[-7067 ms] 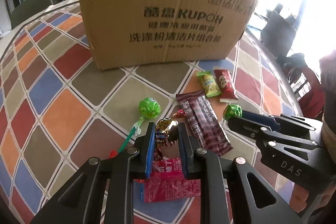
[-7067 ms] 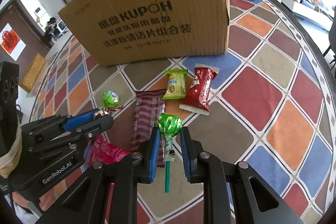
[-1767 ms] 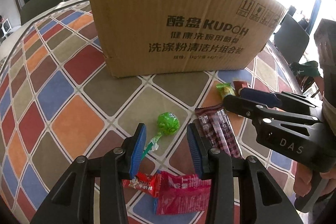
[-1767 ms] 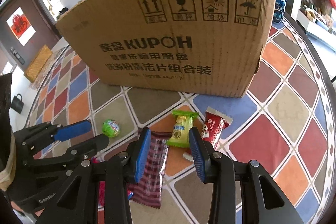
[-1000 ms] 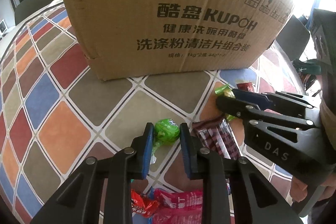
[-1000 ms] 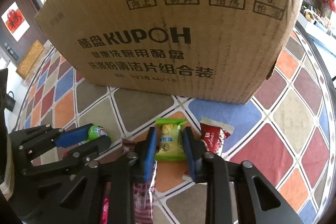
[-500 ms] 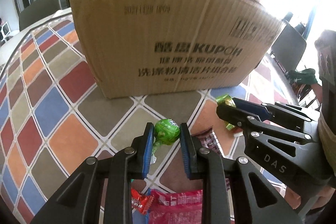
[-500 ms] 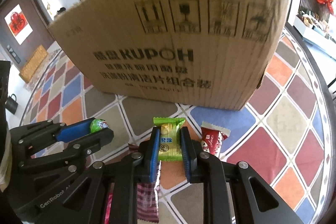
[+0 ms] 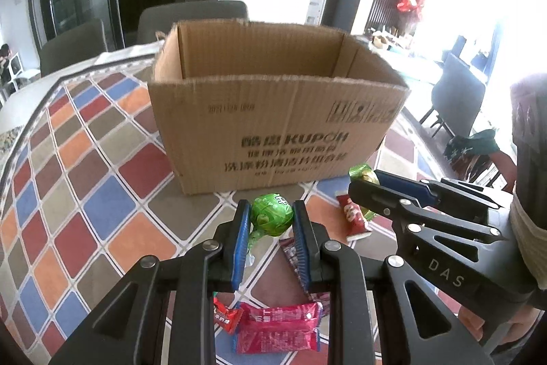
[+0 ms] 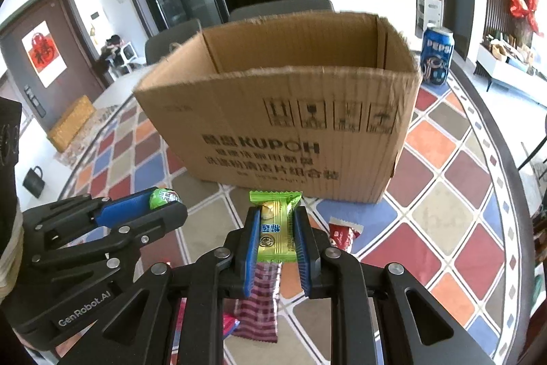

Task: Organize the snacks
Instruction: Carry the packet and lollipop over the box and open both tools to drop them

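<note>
The left tongs [image 9: 271, 221] pinch a green lollipop [image 9: 272, 218] by its wrapped head, lifted off the patterned surface [image 9: 85, 200]. Just to their right, the right tongs [image 10: 275, 236] clamp a green snack packet [image 10: 276, 228] upright between the blue pads. Ahead of both tongs stands an open cardboard box [image 9: 273, 132]. Below them on the surface lie a red packet [image 9: 277, 327], a striped maroon packet [image 10: 261, 307] and a small red snack [image 9: 354, 218]. A blue can [image 10: 437, 55] stands beyond the box, right of the right tongs.
</note>
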Demonstrator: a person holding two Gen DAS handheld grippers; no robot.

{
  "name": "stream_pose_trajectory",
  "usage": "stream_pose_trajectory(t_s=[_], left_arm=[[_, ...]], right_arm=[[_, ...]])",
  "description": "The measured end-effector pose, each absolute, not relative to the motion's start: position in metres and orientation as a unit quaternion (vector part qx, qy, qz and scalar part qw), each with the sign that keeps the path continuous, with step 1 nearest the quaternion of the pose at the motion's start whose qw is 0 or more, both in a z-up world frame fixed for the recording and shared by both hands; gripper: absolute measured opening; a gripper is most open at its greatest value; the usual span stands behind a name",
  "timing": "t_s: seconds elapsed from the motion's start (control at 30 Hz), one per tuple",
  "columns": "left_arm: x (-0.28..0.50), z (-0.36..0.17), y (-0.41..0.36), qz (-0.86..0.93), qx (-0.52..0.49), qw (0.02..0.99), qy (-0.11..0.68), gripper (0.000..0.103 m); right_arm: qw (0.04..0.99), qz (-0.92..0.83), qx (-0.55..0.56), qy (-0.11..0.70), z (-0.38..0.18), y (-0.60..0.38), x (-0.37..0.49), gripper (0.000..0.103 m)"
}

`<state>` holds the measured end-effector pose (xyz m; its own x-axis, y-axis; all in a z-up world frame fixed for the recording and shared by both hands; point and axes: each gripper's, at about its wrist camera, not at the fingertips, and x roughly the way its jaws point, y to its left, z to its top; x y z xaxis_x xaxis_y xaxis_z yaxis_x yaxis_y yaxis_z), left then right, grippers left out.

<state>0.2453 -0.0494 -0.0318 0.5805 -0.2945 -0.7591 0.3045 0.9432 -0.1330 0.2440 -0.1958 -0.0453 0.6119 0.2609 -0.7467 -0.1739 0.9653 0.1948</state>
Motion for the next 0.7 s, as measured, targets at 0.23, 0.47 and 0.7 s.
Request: stream_pose_trajectory(t_s=[0.23,0.47,0.7], left_arm=[[0.241,-0.005,-0.049,-0.168,0.007,0.903,0.396,0.025],[0.24,0.023,-0.05,-0.167,0.014,0.916,0.365,0.025],[0.243,0.047,-0.054,-0.169,0.023,0.926,0.336,0.025]], right_arm=[[0.911,0.126,0.056,0.39,-0.015,-0.198,0.234,0.021],[0.922,0.125,0.056,0.361,0.012,-0.203,0.234,0.021],[0.933,0.124,0.055,0.334,0.034,-0.202,0.235,0.021]])
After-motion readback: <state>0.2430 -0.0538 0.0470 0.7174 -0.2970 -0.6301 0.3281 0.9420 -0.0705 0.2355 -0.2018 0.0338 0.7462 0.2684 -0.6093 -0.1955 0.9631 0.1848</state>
